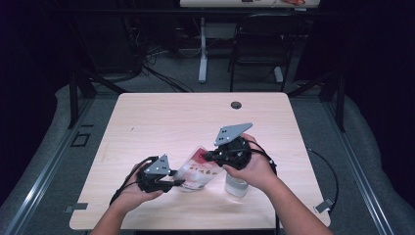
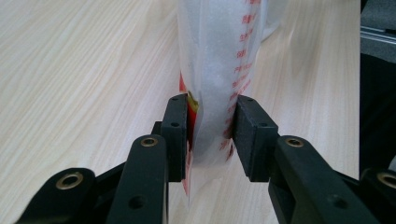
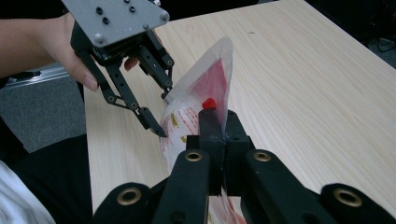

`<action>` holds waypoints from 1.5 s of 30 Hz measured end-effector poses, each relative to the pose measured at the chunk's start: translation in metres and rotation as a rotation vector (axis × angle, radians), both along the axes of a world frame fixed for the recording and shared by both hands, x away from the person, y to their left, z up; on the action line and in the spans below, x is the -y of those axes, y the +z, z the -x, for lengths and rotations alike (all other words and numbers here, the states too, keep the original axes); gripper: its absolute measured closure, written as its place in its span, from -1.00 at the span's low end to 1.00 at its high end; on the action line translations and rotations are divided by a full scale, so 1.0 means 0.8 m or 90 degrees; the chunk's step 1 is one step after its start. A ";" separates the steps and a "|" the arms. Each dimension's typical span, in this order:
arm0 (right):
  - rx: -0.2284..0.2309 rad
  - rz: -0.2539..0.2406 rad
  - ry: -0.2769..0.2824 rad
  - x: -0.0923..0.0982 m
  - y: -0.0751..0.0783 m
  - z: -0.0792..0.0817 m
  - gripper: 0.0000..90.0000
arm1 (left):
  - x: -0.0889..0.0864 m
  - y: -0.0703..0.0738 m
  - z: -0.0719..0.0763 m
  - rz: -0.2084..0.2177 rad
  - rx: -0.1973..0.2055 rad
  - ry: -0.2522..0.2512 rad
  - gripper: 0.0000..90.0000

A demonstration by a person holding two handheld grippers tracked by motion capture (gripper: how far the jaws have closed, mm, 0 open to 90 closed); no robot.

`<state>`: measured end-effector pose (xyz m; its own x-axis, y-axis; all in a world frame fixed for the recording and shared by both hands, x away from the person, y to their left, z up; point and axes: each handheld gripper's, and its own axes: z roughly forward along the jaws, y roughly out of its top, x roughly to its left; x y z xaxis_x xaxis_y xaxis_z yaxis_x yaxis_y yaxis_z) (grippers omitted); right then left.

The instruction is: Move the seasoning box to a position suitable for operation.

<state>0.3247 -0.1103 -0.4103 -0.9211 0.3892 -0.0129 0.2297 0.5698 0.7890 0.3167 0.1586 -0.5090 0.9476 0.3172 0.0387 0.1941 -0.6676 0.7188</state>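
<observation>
A clear plastic bag (image 1: 198,169) with red print is held up off the wooden table (image 1: 171,112) between both grippers. My left gripper (image 1: 178,182) holds its near left corner. In the left gripper view the bag (image 2: 215,60) stands puffed between the two pads, and my left gripper (image 2: 208,126) presses on both sides of it. My right gripper (image 1: 205,156) pinches the bag's upper edge. In the right gripper view my right gripper (image 3: 217,116) has its jaws shut flat on the film, with the bag (image 3: 201,88) stretching away to the left gripper (image 3: 163,114).
A clear container (image 1: 237,185) stands on the table under the right hand. A round cable hole (image 1: 236,105) sits near the table's far edge. A black chair (image 1: 262,44) and a desk leg (image 1: 202,49) stand beyond the table.
</observation>
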 end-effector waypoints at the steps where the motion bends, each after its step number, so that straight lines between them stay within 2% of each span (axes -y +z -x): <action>1: 0.002 0.002 -0.001 0.000 -0.001 0.000 1.00 | 0.000 -0.001 -0.001 0.001 0.001 -0.001 0.50; 5: -0.002 0.001 -0.003 0.003 -0.005 -0.001 1.00 | 0.003 -0.005 -0.001 0.002 -0.002 -0.001 0.49; 9: -0.006 0.002 -0.006 0.007 -0.007 -0.001 1.00 | 0.003 -0.008 -0.002 0.019 -0.008 0.003 0.48; 18: -0.003 0.008 0.000 0.005 -0.010 -0.001 1.00 | -0.003 -0.019 -0.009 0.066 -0.054 0.010 0.37; 22: -0.003 0.001 0.000 0.005 -0.011 0.000 1.00 | 0.001 -0.027 -0.012 0.052 -0.059 0.011 0.23; 24: -0.002 0.003 0.002 0.006 -0.010 0.000 1.00 | 0.003 -0.031 -0.013 0.056 -0.061 0.009 0.16; 32: -0.001 0.003 0.003 0.006 -0.011 0.000 1.00 | 0.009 -0.043 -0.016 0.048 -0.073 0.000 0.03; 40: -0.002 0.005 0.004 0.004 -0.012 0.000 1.00 | 0.007 -0.049 -0.017 0.061 -0.082 -0.004 0.04; 45: -0.002 0.007 0.005 0.004 -0.012 0.001 1.00 | 0.008 -0.050 -0.016 0.063 -0.074 -0.005 0.05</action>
